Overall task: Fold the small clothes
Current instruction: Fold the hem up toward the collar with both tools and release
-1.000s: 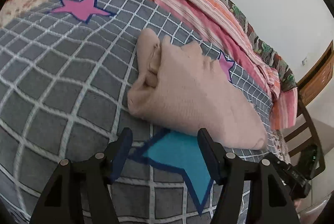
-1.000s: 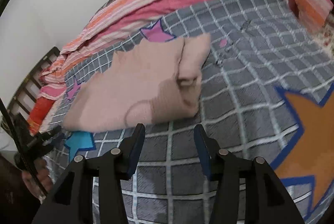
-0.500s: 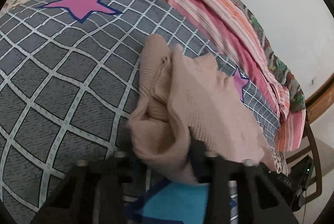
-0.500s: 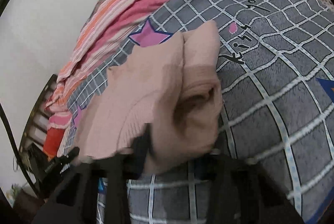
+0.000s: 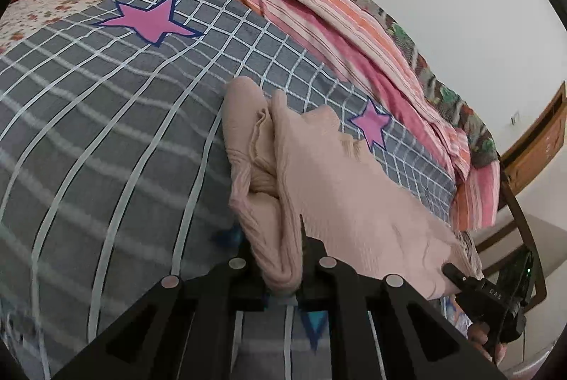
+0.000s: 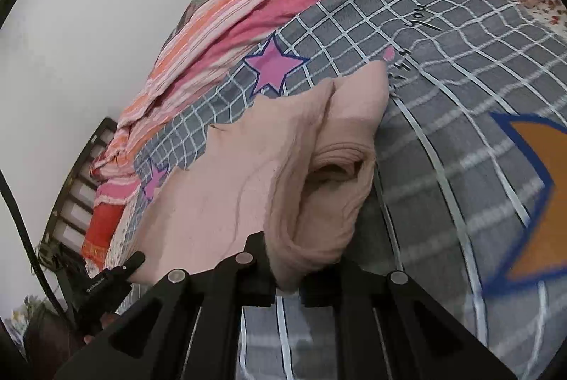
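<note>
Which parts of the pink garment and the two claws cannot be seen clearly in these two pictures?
- Left wrist view: the left claw has its tips buried in a fold of the pink garment.
- Right wrist view: the right claw is covered likewise by the bunched knit.
- Both views: the garment's underside lies on the grey checked blanket; what kind of garment it is cannot be told.
- Both views: the blanket near the claws is blurred.

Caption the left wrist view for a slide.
Left gripper shut on the pink garment over the grey checked blanket.
</note>
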A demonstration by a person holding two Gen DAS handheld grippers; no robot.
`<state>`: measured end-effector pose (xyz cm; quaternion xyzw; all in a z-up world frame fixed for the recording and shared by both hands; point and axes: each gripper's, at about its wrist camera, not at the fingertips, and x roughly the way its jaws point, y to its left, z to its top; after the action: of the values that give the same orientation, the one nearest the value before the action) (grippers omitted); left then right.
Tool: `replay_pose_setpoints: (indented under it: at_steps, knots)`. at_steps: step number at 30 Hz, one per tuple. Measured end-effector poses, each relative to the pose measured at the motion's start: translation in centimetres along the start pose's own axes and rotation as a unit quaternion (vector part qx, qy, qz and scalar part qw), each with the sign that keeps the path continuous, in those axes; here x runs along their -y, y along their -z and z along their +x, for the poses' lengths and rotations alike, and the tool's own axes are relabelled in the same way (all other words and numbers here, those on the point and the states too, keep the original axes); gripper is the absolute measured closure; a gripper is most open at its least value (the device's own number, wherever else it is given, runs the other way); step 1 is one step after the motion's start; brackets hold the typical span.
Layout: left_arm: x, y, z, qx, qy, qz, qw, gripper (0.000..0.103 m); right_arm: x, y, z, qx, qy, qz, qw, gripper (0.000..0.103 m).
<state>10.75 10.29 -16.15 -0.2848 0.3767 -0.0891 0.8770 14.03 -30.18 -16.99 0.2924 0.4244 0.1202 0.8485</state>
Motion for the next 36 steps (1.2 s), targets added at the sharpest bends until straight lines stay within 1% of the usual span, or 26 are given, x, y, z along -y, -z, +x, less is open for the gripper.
replay_pose_setpoints:
  at_steps: [4,7,9,10,11,12,13,15,16,17,20,22,24,27,29,30,33,34,35,36]
  knots:
    - [0.0,2.3,-2.2,-0.001,0.003,0.009,1.0000,0.093,0.2,3.0,-2.8,-0.009,0.008,-0.017,1.000,0.095]
    - [-0.1,3.2,-2.5,-0.009,0.000,0.017,0.9998,0.093,0.8,4.5,-4.1,-0.020,0.014,-0.023,0.999,0.095]
    - [-0.4,3.4,-2.1,-0.022,-0.006,0.018,0.9996,0.089,1.2,5.1,-4.5,-0.021,0.021,-0.026,0.999,0.094]
    - [-0.5,3.4,-2.0,-0.028,-0.015,0.020,0.9993,0.085,1.4,5.2,-4.5,-0.026,0.026,-0.030,0.999,0.091]
    - [-0.6,3.4,-2.0,-0.032,-0.027,0.024,0.9988,0.077,1.6,5.3,-4.5,-0.031,0.031,-0.031,0.999,0.082]
    - [-0.7,3.2,-2.2,-0.029,-0.047,0.033,0.9979,0.074,1.8,5.3,-4.5,-0.037,0.040,-0.032,0.998,0.077]
    - [-0.7,3.1,-2.6,-0.018,-0.056,0.040,0.9975,0.070,1.9,5.2,-4.6,-0.039,0.052,-0.037,0.997,0.071]
    - [-0.7,2.6,-3.7,0.013,-0.069,0.060,0.9957,0.061,1.8,4.8,-5.6,-0.017,0.068,-0.061,0.996,0.070]
    - [-0.6,2.2,-4.0,0.022,-0.072,0.069,0.9948,0.053,1.6,4.6,-6.1,-0.004,0.078,-0.074,0.994,0.070]
    - [-0.4,1.5,-4.2,0.032,-0.071,0.080,0.9937,0.050,1.2,4.3,-6.3,0.006,0.088,-0.088,0.992,0.070]
    - [0.5,-0.6,-3.6,0.043,-0.076,0.097,0.9914,0.050,0.2,2.9,-6.2,0.023,0.106,-0.124,0.986,0.070]
    - [1.5,-2.5,-2.3,0.040,-0.072,0.118,0.9896,0.050,-1.0,1.4,-5.1,0.027,0.114,-0.148,0.982,0.070]
    - [2.8,-4.0,-0.6,0.037,-0.080,0.142,0.9859,0.051,-2.2,-0.4,-3.6,0.034,0.122,-0.165,0.978,0.070]
    - [4.0,-5.6,1.9,0.028,-0.076,0.163,0.9833,0.052,-2.8,-2.4,-1.2,0.029,0.120,-0.166,0.978,0.070]
    - [4.4,-6.3,4.1,0.011,-0.084,0.170,0.9817,0.053,-2.5,-3.8,0.8,0.014,0.130,-0.158,0.979,0.070]
    - [4.5,-6.5,5.1,-0.001,-0.088,0.174,0.9809,0.055,-2.4,-4.2,1.7,0.008,0.134,-0.154,0.979,0.070]
    - [4.2,-6.8,8.0,-0.034,-0.114,0.180,0.9765,0.065,-1.6,-5.5,4.5,-0.020,0.154,-0.139,0.978,0.070]
    - [4.0,-6.7,8.7,-0.040,-0.118,0.182,0.9755,0.074,-1.4,-5.6,5.4,-0.032,0.162,-0.137,0.977,0.071]
    - [3.9,-6.5,9.0,-0.043,-0.117,0.183,0.9752,0.093,-1.3,-5.7,6.0,-0.039,0.168,-0.137,0.975,0.077]
    - [3.7,-6.3,9.3,-0.044,-0.114,0.184,0.9752,0.096,-1.3,-5.6,6.8,-0.045,0.172,-0.142,0.974,0.082]
